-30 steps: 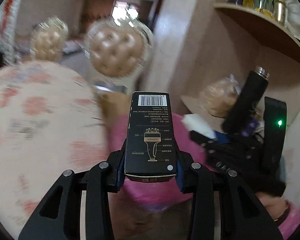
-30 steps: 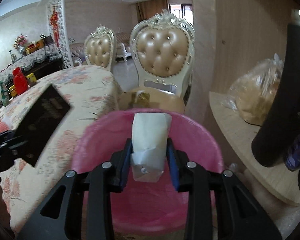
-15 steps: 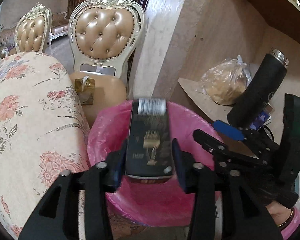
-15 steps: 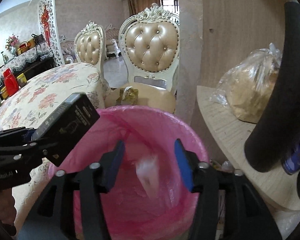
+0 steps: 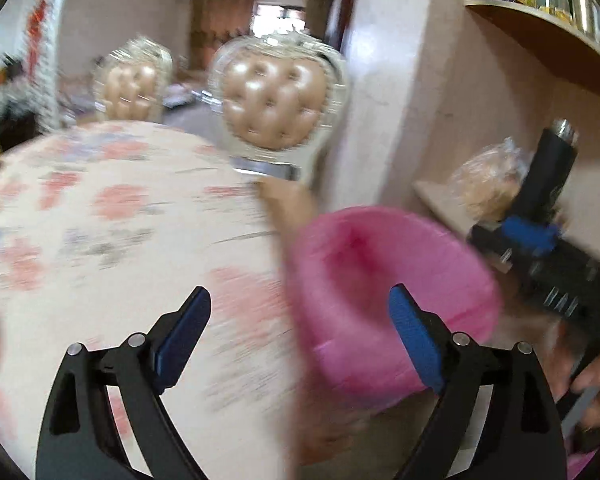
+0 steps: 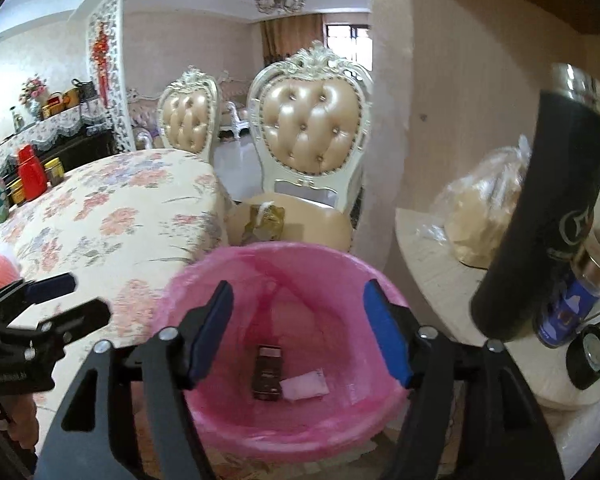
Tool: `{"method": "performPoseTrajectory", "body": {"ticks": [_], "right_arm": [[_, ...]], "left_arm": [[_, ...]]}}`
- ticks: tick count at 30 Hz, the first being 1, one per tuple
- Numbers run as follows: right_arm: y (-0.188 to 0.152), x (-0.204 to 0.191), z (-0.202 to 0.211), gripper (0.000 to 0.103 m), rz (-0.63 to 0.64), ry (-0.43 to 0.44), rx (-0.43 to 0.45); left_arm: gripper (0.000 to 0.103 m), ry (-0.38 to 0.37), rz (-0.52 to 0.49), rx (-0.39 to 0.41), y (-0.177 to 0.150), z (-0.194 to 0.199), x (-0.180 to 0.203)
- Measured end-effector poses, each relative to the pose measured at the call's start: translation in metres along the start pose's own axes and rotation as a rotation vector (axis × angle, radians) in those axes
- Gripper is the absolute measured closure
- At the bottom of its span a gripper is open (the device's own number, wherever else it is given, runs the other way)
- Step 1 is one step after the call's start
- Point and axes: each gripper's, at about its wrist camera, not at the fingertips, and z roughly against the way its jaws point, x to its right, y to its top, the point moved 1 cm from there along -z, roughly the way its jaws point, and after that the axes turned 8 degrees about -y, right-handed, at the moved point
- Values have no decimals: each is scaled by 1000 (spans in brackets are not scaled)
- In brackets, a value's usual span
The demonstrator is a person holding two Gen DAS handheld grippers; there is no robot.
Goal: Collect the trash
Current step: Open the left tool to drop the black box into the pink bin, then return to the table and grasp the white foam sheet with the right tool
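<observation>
Both grippers empty, jaws just been opening: left gripper [image 5: 300, 336] wide apart, right gripper [image 6: 297, 330] too. Black box [image 6: 267, 372] lies at bin [image 6: 187, 280] bottom, long axis pointing away from cam; white packet [image 6: 304, 385] touching its right side.

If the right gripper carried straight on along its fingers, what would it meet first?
Probably the pink-lined bin: the right gripper, jaws open and empty, points into its mouth, toward the dark box and white wrapper at the bottom.

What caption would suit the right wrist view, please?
Open right hand-held gripper above pink-lined round bin holding a black box and white wrapper.
</observation>
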Motion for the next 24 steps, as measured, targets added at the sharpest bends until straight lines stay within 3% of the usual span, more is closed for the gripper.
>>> {"method": "performPoseTrajectory", "body": {"ticks": [2, 6, 16, 21, 24], "right_arm": [[-2, -22, 6, 27, 28, 48, 15], [-11, -91, 19, 16, 112, 212, 26], [-51, -274, 53, 15, 379, 540, -43], [-65, -331, 66, 15, 455, 617, -53], [-65, -366, 56, 16, 505, 608, -92]], "left_arm": [[12, 110, -13, 23, -23, 34, -20], [7, 260, 10, 48, -64, 94, -58], [7, 561, 324, 138, -180, 274, -153], [7, 707, 433, 160, -217, 325, -193], [7, 764, 504, 151, -226, 345, -225]]}}
